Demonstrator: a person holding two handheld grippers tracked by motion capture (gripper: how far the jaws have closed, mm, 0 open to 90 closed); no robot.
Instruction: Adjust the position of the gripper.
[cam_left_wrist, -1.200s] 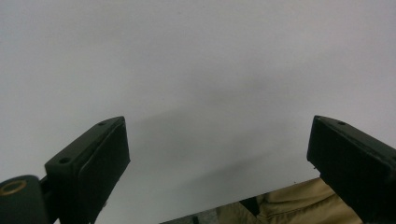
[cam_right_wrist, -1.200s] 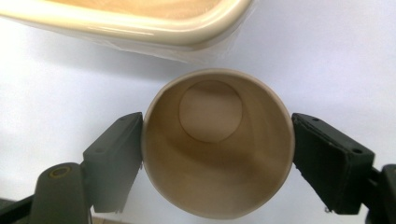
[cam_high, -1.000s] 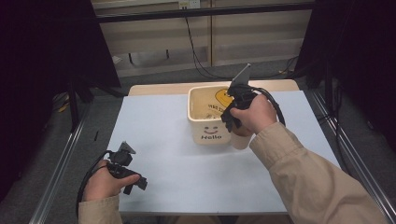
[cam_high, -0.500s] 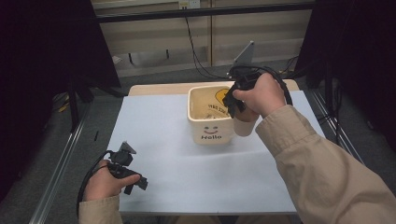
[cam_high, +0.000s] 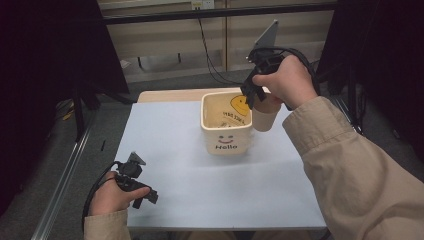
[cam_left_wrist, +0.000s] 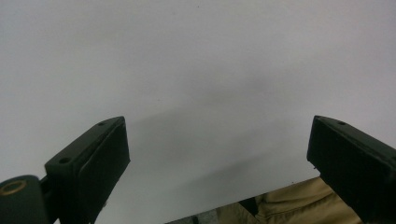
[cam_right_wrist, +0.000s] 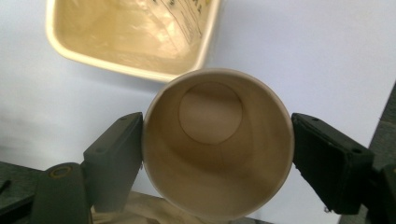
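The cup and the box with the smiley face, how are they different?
The cup is round and plain; the box is squarish with a smiley and "Hello" on it. The cup is lifted in the right gripper, clamped at its sides; the box stands on the table. The cup looks narrower than the box. Both are cream-coloured and open on top.

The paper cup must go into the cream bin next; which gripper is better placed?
Right. The right gripper already clamps the paper cup beside the cream bin; the left gripper stays open over the table, far away.
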